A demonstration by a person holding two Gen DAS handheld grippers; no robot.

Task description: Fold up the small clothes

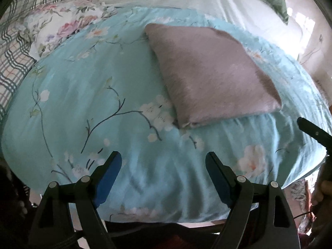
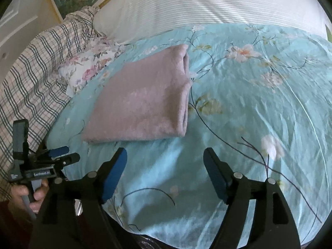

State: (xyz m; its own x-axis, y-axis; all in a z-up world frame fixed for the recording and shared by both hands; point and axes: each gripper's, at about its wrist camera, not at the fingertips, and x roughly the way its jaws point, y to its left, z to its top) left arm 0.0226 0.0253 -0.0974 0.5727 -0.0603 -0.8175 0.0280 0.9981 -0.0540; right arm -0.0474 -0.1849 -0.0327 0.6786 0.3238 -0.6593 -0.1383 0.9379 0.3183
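the pink cloth (image 2: 143,97) lies folded on the teal quilt (image 2: 249,103), ahead of both grippers. the left gripper (image 1: 164,164) and right gripper (image 2: 166,161) are spread wide, holding nothing. if another fold is wanted, pinch the near corners evenly and lift low.

The folded cloth (image 1: 209,72) was a dusty mauve-pink, plain. Under it the quilt (image 1: 99,95) was pale aqua with white and peach blossoms on dark thin branches. Beside it lay a white pillow (image 1: 62,27) with pink roses and a green-and-cream checked blanket (image 2: 35,68). The left hand-held gripper (image 1: 164,166) had black arms, blue pads.
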